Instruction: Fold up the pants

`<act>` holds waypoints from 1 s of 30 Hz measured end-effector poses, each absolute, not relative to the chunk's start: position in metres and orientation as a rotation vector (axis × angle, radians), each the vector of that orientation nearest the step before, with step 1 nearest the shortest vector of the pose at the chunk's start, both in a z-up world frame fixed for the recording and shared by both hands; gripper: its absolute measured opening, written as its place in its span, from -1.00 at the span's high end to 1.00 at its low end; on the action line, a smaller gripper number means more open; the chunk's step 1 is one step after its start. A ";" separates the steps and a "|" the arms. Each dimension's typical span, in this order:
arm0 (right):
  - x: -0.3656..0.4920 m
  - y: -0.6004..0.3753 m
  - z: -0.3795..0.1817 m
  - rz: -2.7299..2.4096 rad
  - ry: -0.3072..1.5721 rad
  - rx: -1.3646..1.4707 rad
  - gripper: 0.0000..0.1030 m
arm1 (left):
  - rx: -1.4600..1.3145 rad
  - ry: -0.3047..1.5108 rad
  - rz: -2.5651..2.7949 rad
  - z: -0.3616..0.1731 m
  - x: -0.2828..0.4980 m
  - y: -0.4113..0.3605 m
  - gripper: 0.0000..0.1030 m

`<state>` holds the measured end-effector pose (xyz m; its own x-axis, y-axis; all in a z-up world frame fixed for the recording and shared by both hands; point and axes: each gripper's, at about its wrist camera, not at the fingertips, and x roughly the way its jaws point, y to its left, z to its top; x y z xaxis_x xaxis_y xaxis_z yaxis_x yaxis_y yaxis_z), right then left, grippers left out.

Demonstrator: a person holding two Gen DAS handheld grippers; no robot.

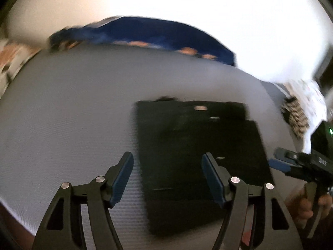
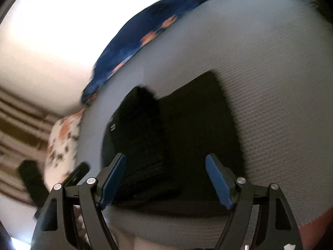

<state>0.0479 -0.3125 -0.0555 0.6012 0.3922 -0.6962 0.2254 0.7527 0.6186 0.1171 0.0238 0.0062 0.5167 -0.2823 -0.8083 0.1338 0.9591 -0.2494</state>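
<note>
Your left tool [image 1: 167, 166] and right tool [image 2: 165, 168] both gape wide, gripping nothing, above the folded black pants [image 1: 197, 156] on the bed [image 1: 62, 114].

around the grey surface

a grey textured mattress [image 1: 62, 108] fills the near part. at its far edge lies a blue cloth with orange spots [image 1: 158, 35]. at the left edge is a white cloth with orange flowers [image 2: 62, 137]. a white wall [image 1: 187, 0] stands behind.

Black pants [image 1: 197, 156], folded flat rectangle

Matt black cloth pants [image 1: 197, 145]; textured grey mattress [image 1: 72, 114].
</note>
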 end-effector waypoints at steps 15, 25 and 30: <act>0.108 -0.321 -0.092 0.303 1.043 0.733 -0.22 | -0.170 1.106 -0.132 -0.043 0.134 0.071 -0.33; 0.148 -0.303 -0.107 0.463 1.044 0.756 0.35 | -0.132 1.146 -0.102 -0.058 0.147 0.063 -0.33; 0.139 -0.291 -0.086 0.401 1.020 0.691 0.68 | -0.126 1.145 -0.097 -0.058 0.154 0.060 -0.33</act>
<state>0.1385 -0.2912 -0.0859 0.4789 0.6040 -0.6371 0.0078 0.7228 0.6910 0.1540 0.0595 -0.0576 0.4106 -0.1411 -0.9008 0.0122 0.9887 -0.1493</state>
